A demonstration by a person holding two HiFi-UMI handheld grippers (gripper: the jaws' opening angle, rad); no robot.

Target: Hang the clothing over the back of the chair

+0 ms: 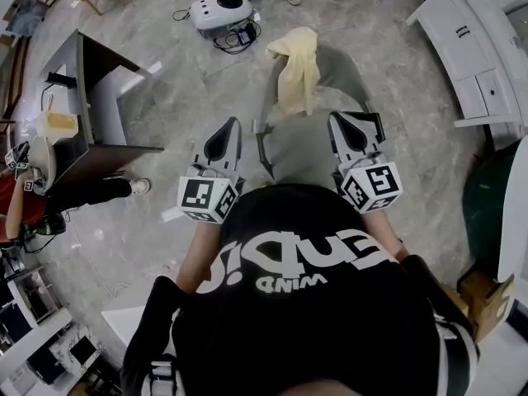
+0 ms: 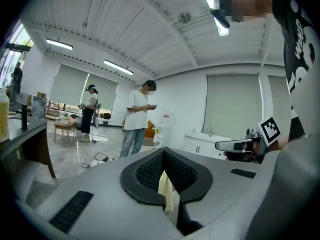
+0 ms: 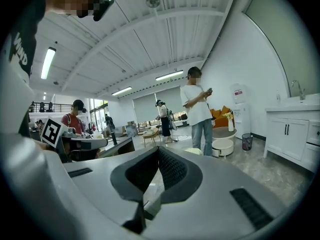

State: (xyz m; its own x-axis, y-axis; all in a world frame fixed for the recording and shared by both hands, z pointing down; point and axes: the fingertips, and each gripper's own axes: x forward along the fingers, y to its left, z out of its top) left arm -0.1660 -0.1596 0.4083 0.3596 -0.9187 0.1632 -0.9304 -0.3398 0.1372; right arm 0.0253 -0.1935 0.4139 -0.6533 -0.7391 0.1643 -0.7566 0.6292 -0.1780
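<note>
- Head view: yellow cloth (image 1: 297,68) is draped over the far top edge of the grey chair (image 1: 309,151) and hangs down. That edge looks like the back, but I can't be sure from above.
- Left gripper (image 1: 234,122) and right gripper (image 1: 338,116) are held out side by side, one each side of the chair. Both are clear of the cloth, w/ nothing hanging off either.
- Left gripper view: the fingers (image 2: 150,171) are closed, tips meeting at the left gripper (image 2: 163,149). A pale yellow sliver of cloth (image 2: 167,189) shows in the slit below the tips. Only the head view shows the cloth is actually out ahead and not gripped.
- Right gripper view: right gripper (image 3: 158,148) also has its fingers (image 3: 172,169) closed and holds nothing. Only floor shows through the slit.
- Both gripper views show a person in white (image 2: 136,119) (image 3: 197,109) standing and looking down at something in hand. The head view cuts this person off at the top edge.
- Head view only: white device (image 1: 221,8) w/ cables on the floor (image 1: 396,64) beyond the chair, and dark counter (image 1: 91,114) off to the left.
- White cabinets (image 1: 478,56) are on the right, also seen in the right gripper view (image 3: 295,129).
</note>
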